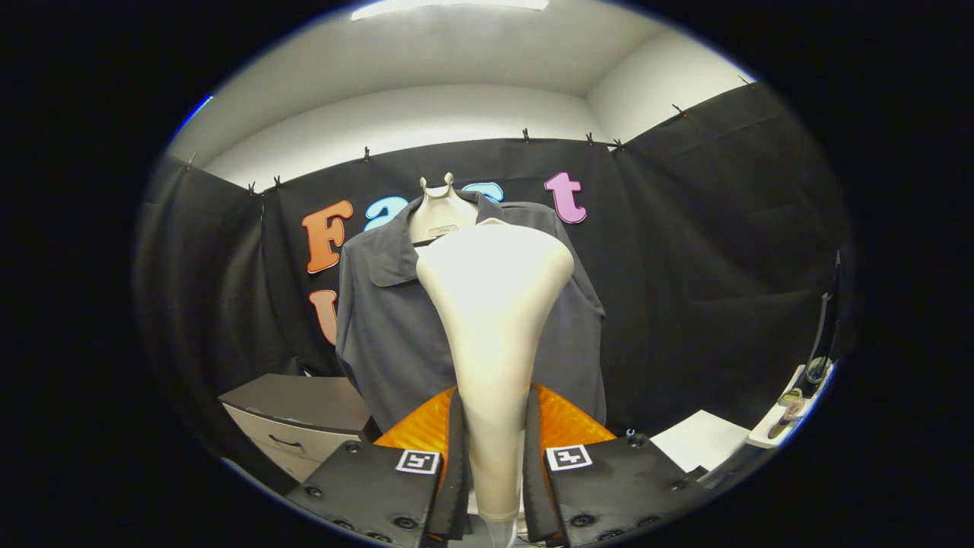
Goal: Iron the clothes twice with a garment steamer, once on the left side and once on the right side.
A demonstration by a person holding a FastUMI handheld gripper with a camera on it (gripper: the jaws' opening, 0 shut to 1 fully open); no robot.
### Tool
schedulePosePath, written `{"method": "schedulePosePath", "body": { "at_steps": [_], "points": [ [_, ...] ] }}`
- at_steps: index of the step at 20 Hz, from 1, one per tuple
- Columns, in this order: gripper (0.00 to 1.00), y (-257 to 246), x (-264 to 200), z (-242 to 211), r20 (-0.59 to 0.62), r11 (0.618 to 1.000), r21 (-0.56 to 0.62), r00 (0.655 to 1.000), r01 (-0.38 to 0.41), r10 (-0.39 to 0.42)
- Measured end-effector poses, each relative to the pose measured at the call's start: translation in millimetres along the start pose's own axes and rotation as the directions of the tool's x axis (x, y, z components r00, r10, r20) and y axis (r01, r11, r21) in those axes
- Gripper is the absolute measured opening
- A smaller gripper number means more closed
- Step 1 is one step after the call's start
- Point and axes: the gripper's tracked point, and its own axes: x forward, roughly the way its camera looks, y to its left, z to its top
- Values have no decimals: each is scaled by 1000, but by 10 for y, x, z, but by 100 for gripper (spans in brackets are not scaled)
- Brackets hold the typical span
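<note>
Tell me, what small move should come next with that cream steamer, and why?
Probably ease the garment steamer forward toward one side of the grey shirt. The hand-held gripper is shut on the steamer's handle, and its wide head is raised in front of the shirt's chest, apparently not yet on the fabric hanging on the mannequin.

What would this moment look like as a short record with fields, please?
held item: garment steamer, cream, handle between the fingers, head raised
tool: both fingers pressed on the steamer's handle
clothing: dark grey shirt on a mannequin, beyond the steamer
steamer and shirt: head sits in front of the shirt's middle; whether it touches the cloth cannot be told
nearby: grey drawer cabinet low beside the shirt; white shelf with small items on the other side
</note>
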Motion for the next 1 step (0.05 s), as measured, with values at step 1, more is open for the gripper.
{"method": "schedulePosePath", "body": {
  "at_steps": [1],
  "points": [
    [37, -11, -13, 19, 4, 1000, -1, 1000, 3, -3]
  ]
}}
